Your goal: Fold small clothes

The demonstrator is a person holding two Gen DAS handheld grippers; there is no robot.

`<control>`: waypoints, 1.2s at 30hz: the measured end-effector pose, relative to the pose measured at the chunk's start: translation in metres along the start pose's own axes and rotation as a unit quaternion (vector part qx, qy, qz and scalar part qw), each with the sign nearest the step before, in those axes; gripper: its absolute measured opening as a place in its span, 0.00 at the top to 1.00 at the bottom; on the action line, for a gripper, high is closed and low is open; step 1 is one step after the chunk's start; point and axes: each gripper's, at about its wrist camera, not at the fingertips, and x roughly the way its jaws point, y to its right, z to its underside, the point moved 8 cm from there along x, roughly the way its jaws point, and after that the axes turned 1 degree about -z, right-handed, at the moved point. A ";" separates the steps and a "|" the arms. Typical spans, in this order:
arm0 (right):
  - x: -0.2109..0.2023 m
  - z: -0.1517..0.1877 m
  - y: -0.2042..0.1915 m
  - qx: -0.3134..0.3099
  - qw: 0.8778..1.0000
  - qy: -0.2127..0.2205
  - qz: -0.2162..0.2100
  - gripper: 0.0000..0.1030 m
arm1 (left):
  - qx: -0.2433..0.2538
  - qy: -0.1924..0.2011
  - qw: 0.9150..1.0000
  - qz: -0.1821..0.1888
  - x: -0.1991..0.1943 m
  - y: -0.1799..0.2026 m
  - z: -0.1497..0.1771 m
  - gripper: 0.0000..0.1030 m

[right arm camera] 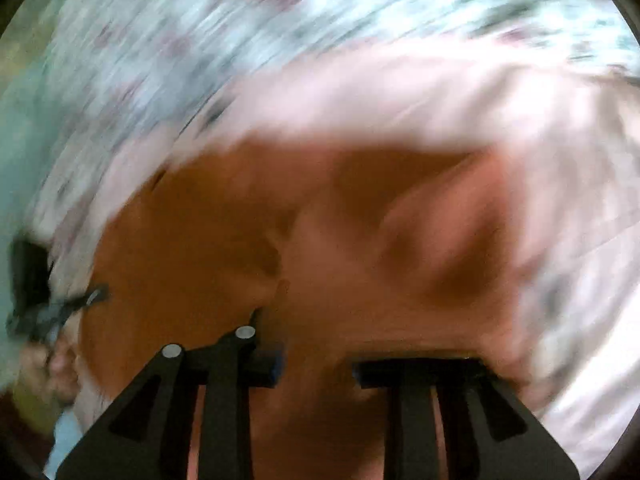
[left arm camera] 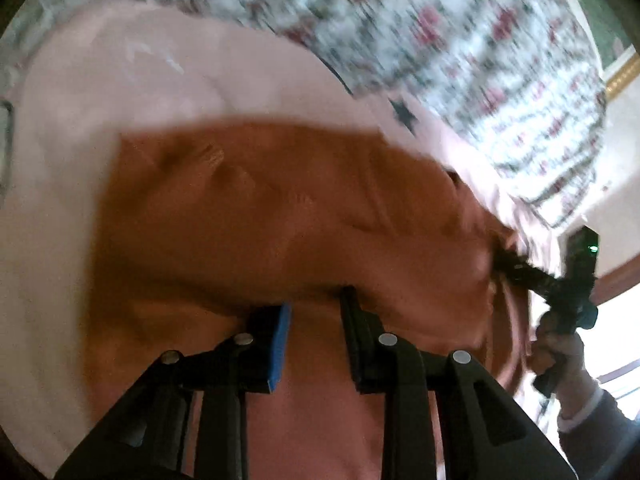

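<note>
An orange-brown garment [left arm camera: 280, 208] lies rumpled on a pale pink cloth [left arm camera: 120, 80], and both views are blurred by motion. My left gripper [left arm camera: 316, 308] is low over the garment's near edge, jaws apart, with orange fabric showing in the gap and neither pad pressing on it. Seen from the left wrist view, my right gripper [left arm camera: 500, 258] pokes at the garment's right end. In its own view the right gripper [right arm camera: 316, 352] also stands with jaws apart over the garment [right arm camera: 320, 240]; fabric drapes by its right finger. The left gripper [right arm camera: 96, 294] shows at the far left.
A floral bedcover [left arm camera: 440, 40] spreads beyond the pink cloth, which carries a dark star print [left arm camera: 404, 114]. A person's hand [left arm camera: 568, 356] and sleeve grip the right tool. A gold-edged frame [left arm camera: 622, 76] and a light wall show at the far right.
</note>
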 end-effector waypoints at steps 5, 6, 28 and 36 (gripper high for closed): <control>-0.025 -0.017 0.020 0.025 0.998 0.040 0.028 0.78 | -0.028 0.044 0.998 -0.038 -0.016 -0.032 -0.019 0.75; -0.028 -0.016 0.015 0.016 0.999 0.040 0.031 0.78 | -0.037 0.047 0.997 -0.047 -0.019 -0.038 -0.016 0.75; 0.033 0.018 -0.076 -0.061 0.997 -0.037 -0.015 0.93 | -0.117 0.020 0.993 -0.011 -0.074 -0.016 0.124 0.50; -0.019 0.059 -0.065 -0.024 0.998 -0.036 -0.040 0.93 | -0.185 0.007 0.983 0.015 -0.095 -0.025 0.188 0.35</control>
